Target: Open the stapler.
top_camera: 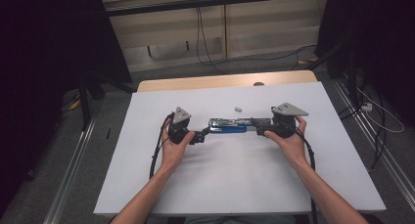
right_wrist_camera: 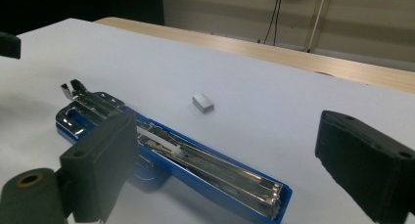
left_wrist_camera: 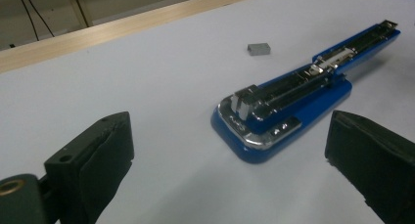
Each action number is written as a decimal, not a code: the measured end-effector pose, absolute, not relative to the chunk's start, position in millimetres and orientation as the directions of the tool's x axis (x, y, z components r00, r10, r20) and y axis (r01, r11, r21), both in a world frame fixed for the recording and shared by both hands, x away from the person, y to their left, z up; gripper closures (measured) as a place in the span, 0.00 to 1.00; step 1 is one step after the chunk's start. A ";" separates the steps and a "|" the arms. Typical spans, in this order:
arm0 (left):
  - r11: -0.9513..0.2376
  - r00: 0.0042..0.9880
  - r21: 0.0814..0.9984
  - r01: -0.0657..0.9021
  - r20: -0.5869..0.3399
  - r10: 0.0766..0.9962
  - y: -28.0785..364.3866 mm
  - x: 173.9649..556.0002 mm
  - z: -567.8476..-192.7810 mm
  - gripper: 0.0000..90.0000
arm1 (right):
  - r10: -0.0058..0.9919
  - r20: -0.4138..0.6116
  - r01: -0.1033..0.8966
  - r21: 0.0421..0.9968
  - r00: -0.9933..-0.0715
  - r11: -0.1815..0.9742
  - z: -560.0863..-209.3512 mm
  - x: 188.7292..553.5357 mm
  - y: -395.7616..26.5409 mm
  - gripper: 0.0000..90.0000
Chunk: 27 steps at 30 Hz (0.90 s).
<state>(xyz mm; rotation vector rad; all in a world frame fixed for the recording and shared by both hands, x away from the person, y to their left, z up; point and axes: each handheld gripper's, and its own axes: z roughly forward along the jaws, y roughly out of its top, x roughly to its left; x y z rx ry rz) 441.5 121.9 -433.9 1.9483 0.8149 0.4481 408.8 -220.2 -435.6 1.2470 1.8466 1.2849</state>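
Note:
A blue stapler [top_camera: 227,125] lies folded open and flat on the white tabletop [top_camera: 235,185], its metal staple channel facing up. My left gripper [top_camera: 203,133] sits at its left end, jaws wide apart. In the left gripper view the stapler's rounded chrome end [left_wrist_camera: 254,121] lies just ahead of the left gripper [left_wrist_camera: 230,136], untouched by either pad. My right gripper [top_camera: 257,128] is at the other end and stands open. In the right gripper view the stapler [right_wrist_camera: 195,160] runs past the right gripper [right_wrist_camera: 227,131], free of its pads. A small grey staple block [top_camera: 238,108] [left_wrist_camera: 258,49] [right_wrist_camera: 203,102] lies behind the stapler.
A wooden table edge [top_camera: 225,81] shows beyond the white top. Past it are a pale wall, hanging cables [top_camera: 201,33] and grey floor. Dark curtains flank both sides, and metal floor rails [top_camera: 372,141] run beside the table.

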 end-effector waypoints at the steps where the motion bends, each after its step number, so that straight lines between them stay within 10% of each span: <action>1: -0.330 0.714 0.875 0.354 -0.025 0.700 123.7 438.8 -433.5 0.05 | 0.911 0.059 0.373 0.922 -0.409 0.107 -435.5 409.0 -220.5 0.10; 27: -0.296 0.701 0.898 0.325 -0.018 0.713 166.3 376.6 -422.5 0.05 | 0.885 0.072 0.396 0.909 -0.460 0.132 -433.6 408.3 -215.5 0.09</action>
